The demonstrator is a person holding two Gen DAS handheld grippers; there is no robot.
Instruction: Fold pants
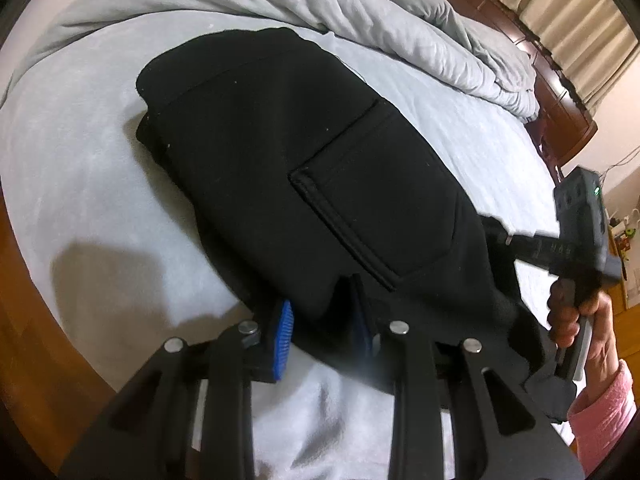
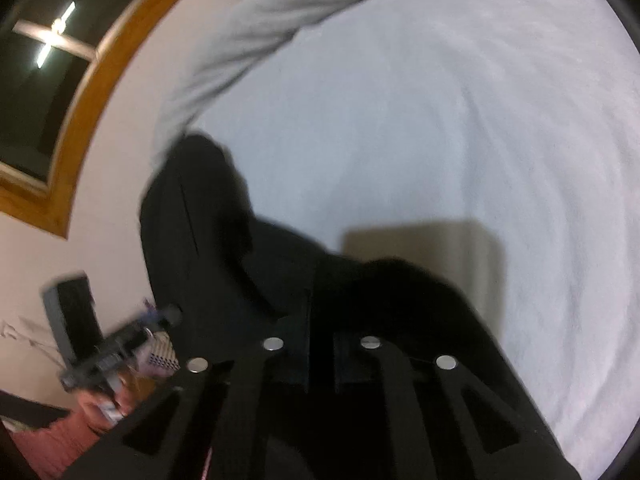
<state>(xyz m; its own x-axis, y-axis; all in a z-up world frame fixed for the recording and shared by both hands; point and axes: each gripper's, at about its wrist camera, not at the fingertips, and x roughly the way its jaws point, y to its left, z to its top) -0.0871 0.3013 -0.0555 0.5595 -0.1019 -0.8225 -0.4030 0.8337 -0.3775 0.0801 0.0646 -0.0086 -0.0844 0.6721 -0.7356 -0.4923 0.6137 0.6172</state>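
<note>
Black pants (image 1: 280,168) lie folded on the pale bed sheet (image 1: 80,168), back pocket (image 1: 380,208) up. My left gripper (image 1: 324,332) is at their near edge, blue pads (image 1: 284,336) apart with a fold of black cloth between them. My right gripper (image 2: 320,352) is shut on the black pants (image 2: 248,264) and holds that edge lifted off the sheet; its fingertips are buried in the cloth. The right gripper also shows in the left wrist view (image 1: 500,236), held by a hand in a pink sleeve.
A rumpled grey duvet (image 1: 320,4) lies across the far side of the bed. A wooden headboard (image 1: 560,92) and curtains stand at the right. The wooden bed frame (image 1: 24,320) runs along the left. A wood-framed dark window (image 2: 48,92) is on the wall.
</note>
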